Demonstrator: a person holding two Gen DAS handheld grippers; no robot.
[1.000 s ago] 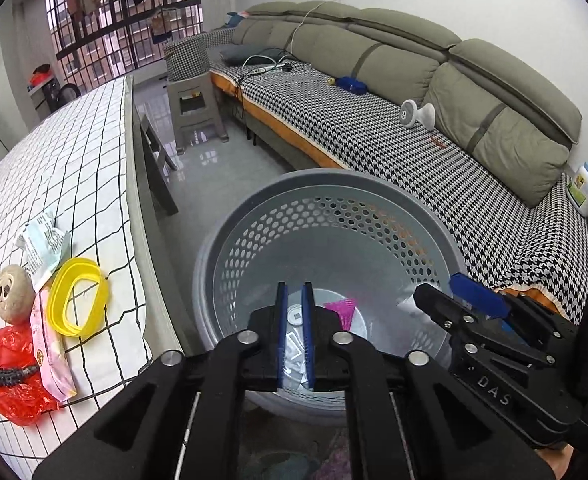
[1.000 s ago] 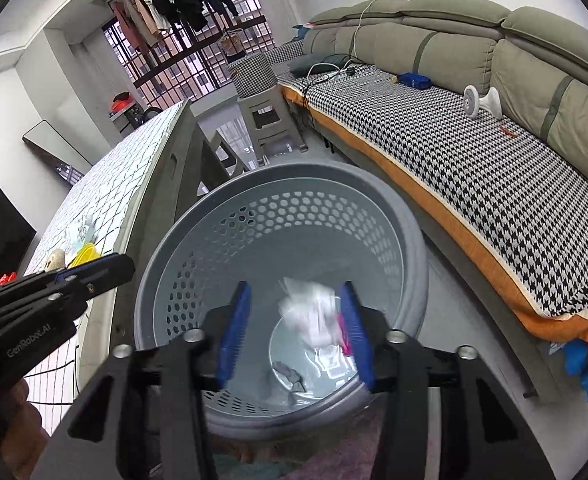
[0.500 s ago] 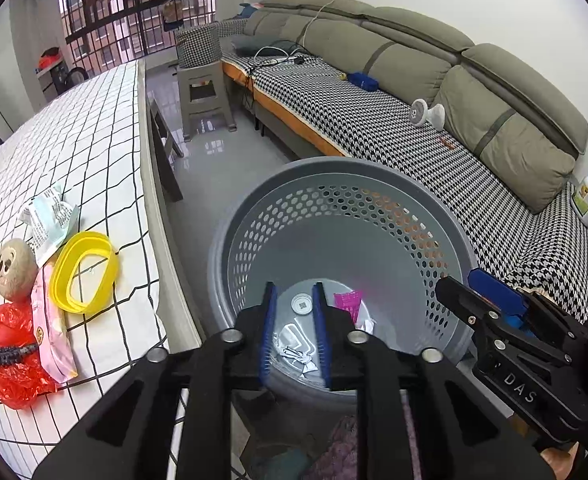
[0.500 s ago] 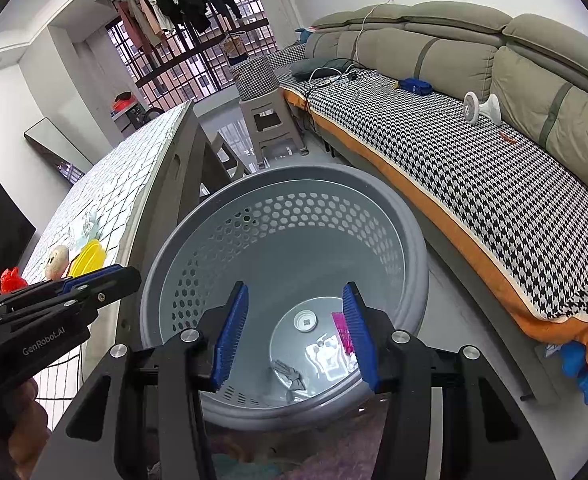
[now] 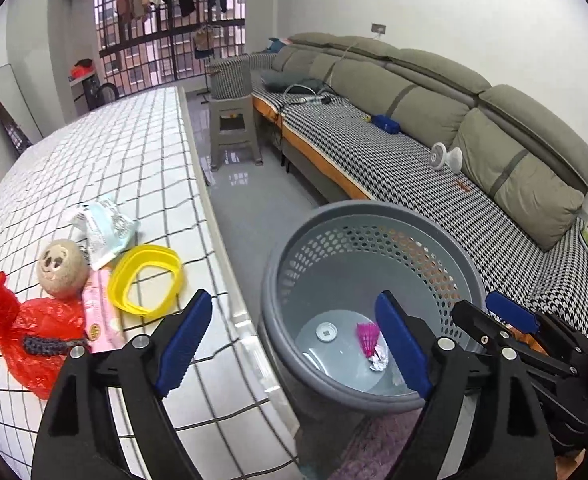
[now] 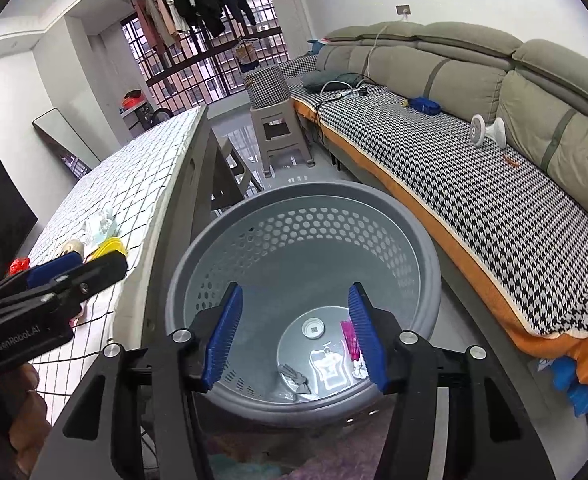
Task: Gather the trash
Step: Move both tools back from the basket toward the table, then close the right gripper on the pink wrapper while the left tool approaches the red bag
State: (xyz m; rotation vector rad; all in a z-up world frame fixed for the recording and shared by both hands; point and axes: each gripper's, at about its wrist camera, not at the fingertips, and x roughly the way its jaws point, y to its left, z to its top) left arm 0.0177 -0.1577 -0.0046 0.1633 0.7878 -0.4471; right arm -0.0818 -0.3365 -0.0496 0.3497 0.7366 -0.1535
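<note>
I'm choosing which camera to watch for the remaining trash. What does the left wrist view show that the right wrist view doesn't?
Only the left wrist view shows the table trash clearly: red bag, pink wrapper, full yellow ring.

Only the right wrist view shows the grey scrap and clear packet on the bin floor.

Both show the grey bin, the magenta piece inside, and both tongs, left and right, opening with nothing between them.

Readable text: one brand mark

"GenRobot.AI" stands in pale letters on the black body of the left gripper (image 6: 76, 270), at the near left.
</note>
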